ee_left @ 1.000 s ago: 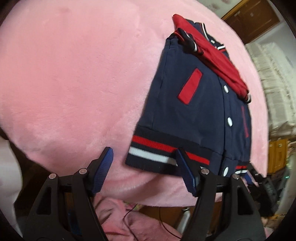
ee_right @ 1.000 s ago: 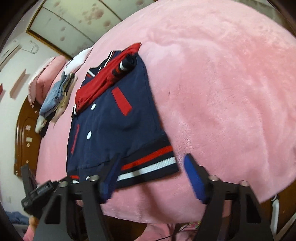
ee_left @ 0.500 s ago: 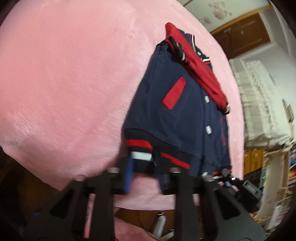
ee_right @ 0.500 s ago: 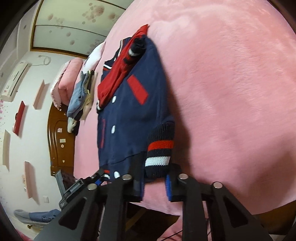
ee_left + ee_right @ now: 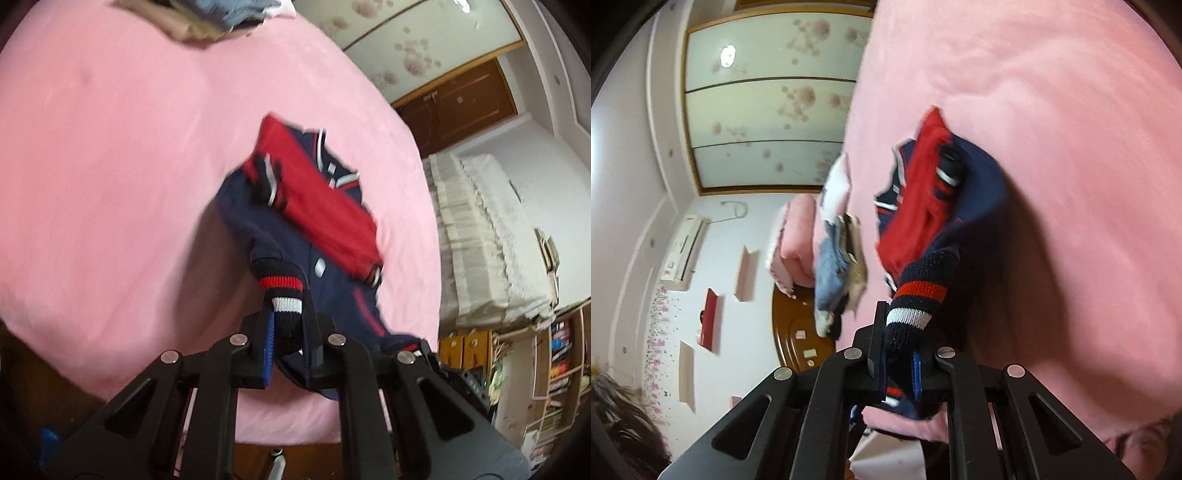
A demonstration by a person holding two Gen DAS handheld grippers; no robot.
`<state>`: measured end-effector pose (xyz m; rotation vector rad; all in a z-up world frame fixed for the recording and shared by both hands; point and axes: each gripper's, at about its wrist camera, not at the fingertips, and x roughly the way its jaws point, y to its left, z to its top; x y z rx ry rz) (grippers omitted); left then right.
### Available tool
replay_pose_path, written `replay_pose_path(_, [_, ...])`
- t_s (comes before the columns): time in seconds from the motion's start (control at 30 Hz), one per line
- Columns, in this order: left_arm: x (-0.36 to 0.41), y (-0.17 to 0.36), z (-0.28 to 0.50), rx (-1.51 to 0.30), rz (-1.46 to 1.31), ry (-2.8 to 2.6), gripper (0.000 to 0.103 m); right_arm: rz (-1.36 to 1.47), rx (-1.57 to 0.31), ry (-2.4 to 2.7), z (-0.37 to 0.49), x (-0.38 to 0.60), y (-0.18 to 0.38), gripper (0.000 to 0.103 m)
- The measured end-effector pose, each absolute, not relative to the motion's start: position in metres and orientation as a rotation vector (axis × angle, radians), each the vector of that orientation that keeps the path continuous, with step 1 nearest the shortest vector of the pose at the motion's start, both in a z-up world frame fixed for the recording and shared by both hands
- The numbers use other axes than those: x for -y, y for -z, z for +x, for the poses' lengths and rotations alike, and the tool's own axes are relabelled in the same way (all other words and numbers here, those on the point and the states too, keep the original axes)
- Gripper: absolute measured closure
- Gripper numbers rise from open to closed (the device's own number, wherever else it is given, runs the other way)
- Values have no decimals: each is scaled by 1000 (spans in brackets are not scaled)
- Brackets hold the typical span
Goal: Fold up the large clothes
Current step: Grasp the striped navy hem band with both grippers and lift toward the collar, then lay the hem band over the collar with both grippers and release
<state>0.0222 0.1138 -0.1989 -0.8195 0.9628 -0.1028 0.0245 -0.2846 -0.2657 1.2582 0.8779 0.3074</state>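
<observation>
- Left wrist view: left gripper (image 5: pixel 288 328) clamped on the striped ribbed hem of the navy-and-red varsity jacket (image 5: pixel 317 229), hem corner lifted off the pink bed (image 5: pixel 110 166); the rest lies on it. A bookshelf (image 5: pixel 557 369) stands at right.
- Right wrist view: right gripper (image 5: pixel 899 354) pinches the hem's other corner of the jacket (image 5: pixel 923 206). Only here: folded clothes stack (image 5: pixel 836 266), wall air conditioner (image 5: pixel 683 254).

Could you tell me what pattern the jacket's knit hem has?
Navy with one red and one white stripe on the hem, clearest in the right wrist view.
</observation>
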Motion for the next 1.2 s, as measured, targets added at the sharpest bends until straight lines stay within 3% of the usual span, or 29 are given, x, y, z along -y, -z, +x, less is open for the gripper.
replay_pose_path(0.37, [-149,156,171,-934,-842,59,94,1168,-742,-280,147,290,194,94])
replay_pose_path(0.7, [-150,204,287,-1146,-766,65,93,1092,-838,-53,255,273,196,94])
replay_pose_path(0.8, [-153,208,300,-1160,-726,49,88,1036,-884,-9,278,265,202,92])
replay_pose_path(0.87, [-156,206,304,-1144,-693,33,79,1039,-892,2,289,262,210,80])
replay_pose_path(0.9, [-157,206,305,-1146,-661,26,66,1053,-886,4,294,261,214,71])
replay_pose_path(0.93, [-157,205,306,-1151,-635,14,52,1074,-874,2,296,261,215,48])
replay_pose_path(0.97, [-157,204,308,-1154,-605,-5,50,1093,-866,-1,298,262,218,29])
replay_pose_path(1.2, [-148,208,289,-1195,-587,-28,50,1079,-915,10,304,262,243,28])
